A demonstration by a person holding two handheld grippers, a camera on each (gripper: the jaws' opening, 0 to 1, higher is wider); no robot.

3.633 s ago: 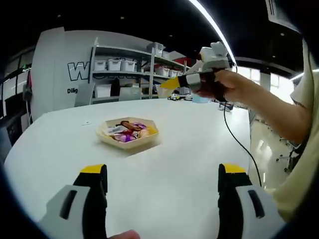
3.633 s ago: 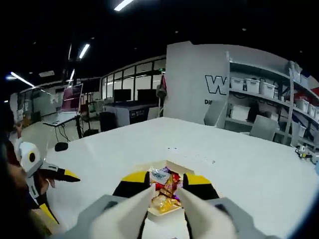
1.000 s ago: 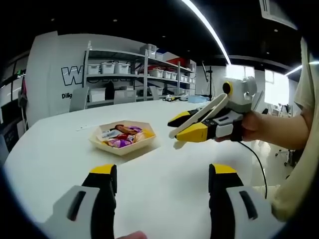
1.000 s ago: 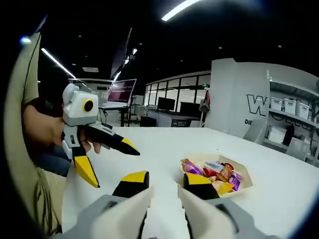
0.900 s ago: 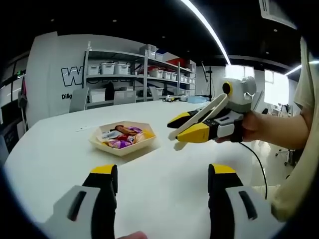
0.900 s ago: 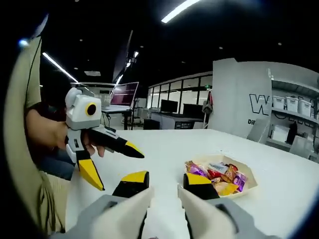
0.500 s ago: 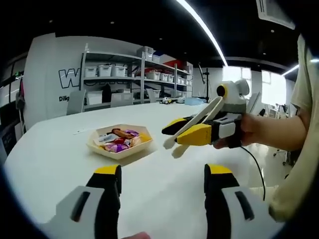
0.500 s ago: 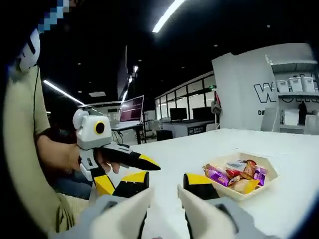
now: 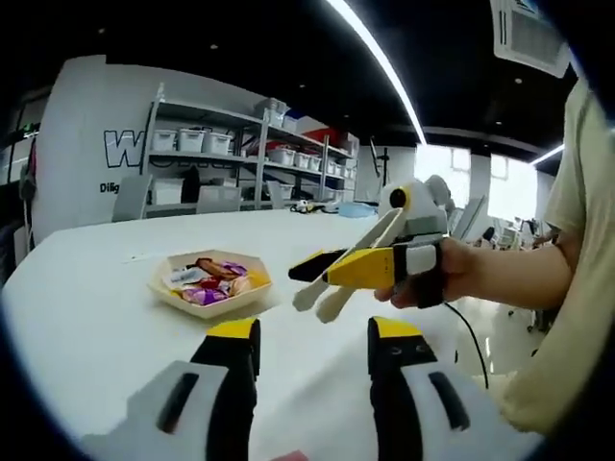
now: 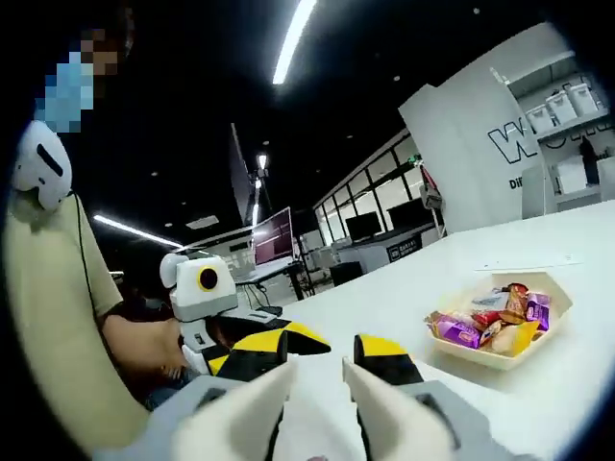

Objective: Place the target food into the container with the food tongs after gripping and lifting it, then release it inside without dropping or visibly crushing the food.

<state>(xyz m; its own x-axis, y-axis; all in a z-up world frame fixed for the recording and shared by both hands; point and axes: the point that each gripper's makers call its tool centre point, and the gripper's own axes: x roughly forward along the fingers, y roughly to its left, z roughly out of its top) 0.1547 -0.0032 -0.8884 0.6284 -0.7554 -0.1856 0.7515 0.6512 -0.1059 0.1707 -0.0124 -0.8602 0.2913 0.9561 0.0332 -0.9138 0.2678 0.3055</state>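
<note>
White tabletop (image 9: 86, 317) carries the work, with shelving (image 9: 231, 168) of storage bins against the far wall. On it sits a shallow hexagonal tray (image 9: 165, 290), also seen in the right gripper view (image 10: 500, 362), holding several wrapped snacks (image 9: 207, 284) in purple, red and yellow wrappers. No second container can be made out in either view, so the drop-off point cannot be told.

Right gripper (image 9: 332, 279) is held in a hand (image 9: 452, 274) and carries cream food tongs (image 9: 336, 288) between its jaws, which are closed on the tong arms. Tong tips stand slightly parted with nothing between them. Long axis of the tongs runs from the hand toward the tray, tips leading and dipping a little toward the table. Tips are near the tray's closer rim but apart from it, above bare table. In the right gripper view the tray lies ahead and to the right of the tong arms (image 10: 365, 384), wrapped snacks (image 10: 485, 327) piled toward its middle.

Left gripper (image 9: 312, 351) has its jaws parted, holding nothing, low over the table, farther from the tray than the tong tips. It also appears in the right gripper view (image 10: 259, 341), off to the left.

Judgement: right gripper is the nearer and the working one; the approach calls for carrying the tips forward along their own axis, over the rim, then down onto 1 snack
</note>
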